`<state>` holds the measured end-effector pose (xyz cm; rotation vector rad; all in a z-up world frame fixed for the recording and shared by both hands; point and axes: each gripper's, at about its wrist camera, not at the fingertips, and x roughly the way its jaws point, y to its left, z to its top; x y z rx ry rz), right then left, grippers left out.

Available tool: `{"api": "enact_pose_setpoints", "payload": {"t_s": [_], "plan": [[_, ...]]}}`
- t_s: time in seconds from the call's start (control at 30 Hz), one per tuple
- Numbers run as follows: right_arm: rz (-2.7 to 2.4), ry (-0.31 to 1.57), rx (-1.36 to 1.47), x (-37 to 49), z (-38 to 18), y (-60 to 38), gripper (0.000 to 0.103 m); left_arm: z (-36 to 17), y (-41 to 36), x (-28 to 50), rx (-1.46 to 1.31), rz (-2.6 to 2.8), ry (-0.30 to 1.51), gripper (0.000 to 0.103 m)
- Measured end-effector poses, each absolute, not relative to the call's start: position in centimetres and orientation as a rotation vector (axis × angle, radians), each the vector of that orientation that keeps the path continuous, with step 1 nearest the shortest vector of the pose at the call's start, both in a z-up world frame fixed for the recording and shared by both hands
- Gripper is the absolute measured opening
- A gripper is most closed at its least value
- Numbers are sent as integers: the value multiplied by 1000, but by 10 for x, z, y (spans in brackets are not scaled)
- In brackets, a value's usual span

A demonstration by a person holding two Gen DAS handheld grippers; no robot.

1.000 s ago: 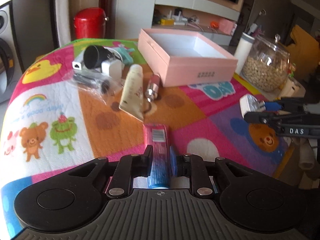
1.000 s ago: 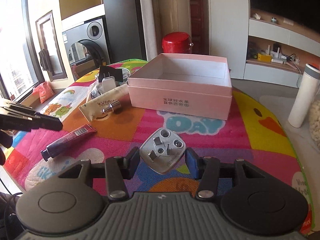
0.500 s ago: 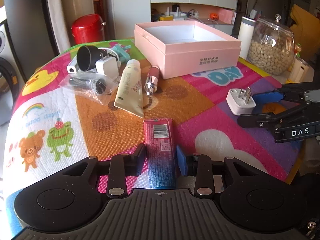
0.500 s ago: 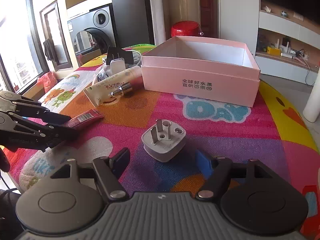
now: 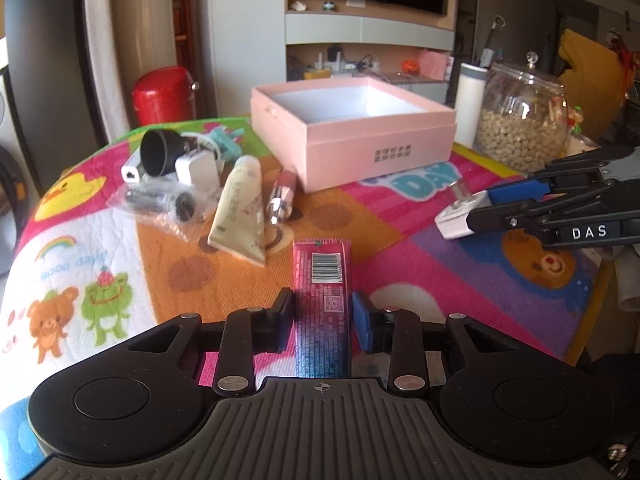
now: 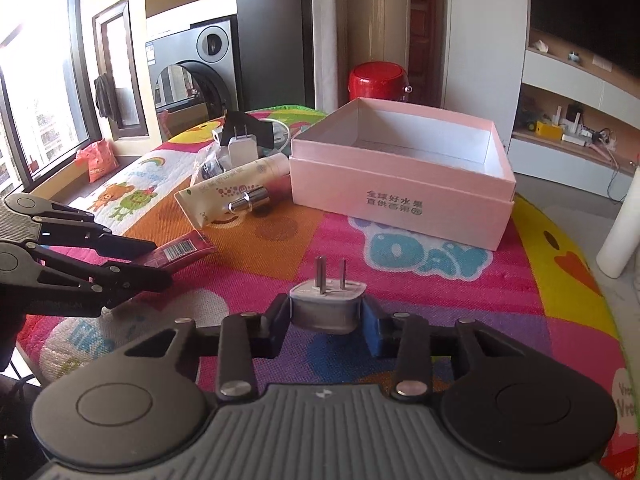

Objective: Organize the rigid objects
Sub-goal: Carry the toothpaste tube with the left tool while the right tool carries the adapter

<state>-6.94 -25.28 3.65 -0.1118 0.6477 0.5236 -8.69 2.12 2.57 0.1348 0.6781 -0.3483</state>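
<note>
My left gripper [image 5: 323,316] is shut on a red and blue tube [image 5: 322,288], held a little above the colourful mat; it also shows in the right wrist view [image 6: 178,251]. My right gripper [image 6: 326,312] is shut on a white plug adapter [image 6: 326,306], prongs up, lifted off the mat; it also shows in the left wrist view [image 5: 460,220]. An open, empty pink box [image 6: 400,196] stands at the back of the table, beyond both grippers.
A cream tube [image 5: 240,212], a pink lipstick [image 5: 284,196], a bagged black item [image 5: 164,200], a white charger [image 5: 198,168] and a black cup [image 5: 158,152] lie left of the box. A glass jar of beans [image 5: 520,128] stands at the right.
The right gripper closed on the plug adapter and lifted it. The left gripper closed on the red tube and raised it, and the view tilted up.
</note>
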Motion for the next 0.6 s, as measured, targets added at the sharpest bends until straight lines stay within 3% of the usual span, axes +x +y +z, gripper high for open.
{"api": "enact_pose_setpoints", "payload": {"t_s": [0.03,0.13,0.27,0.3,0.33,0.37,0.43,0.6], "plan": [[517,633,-110,-70,41,-257,33,30,19,-86,135,-355,666,35],[506,596,-105,-71,52,-265,12,39,16,-82,131,-376,643,35],[488,580,-135,-69,55,-268,13,45,14,-79,127,-388,633,35],[488,587,-131,-68,53,-268,15,45,14,-79,123,-391,634,35],[494,592,-116,-68,51,-270,26,45,14,-79,120,-393,635,35],[500,596,-101,-68,49,-272,47,45,13,-79,119,-393,636,35],[502,597,-74,-69,45,-273,64,44,14,-79,114,-395,639,35],[518,620,-43,-63,34,-267,64,41,11,-79,112,-404,653,35]]}}
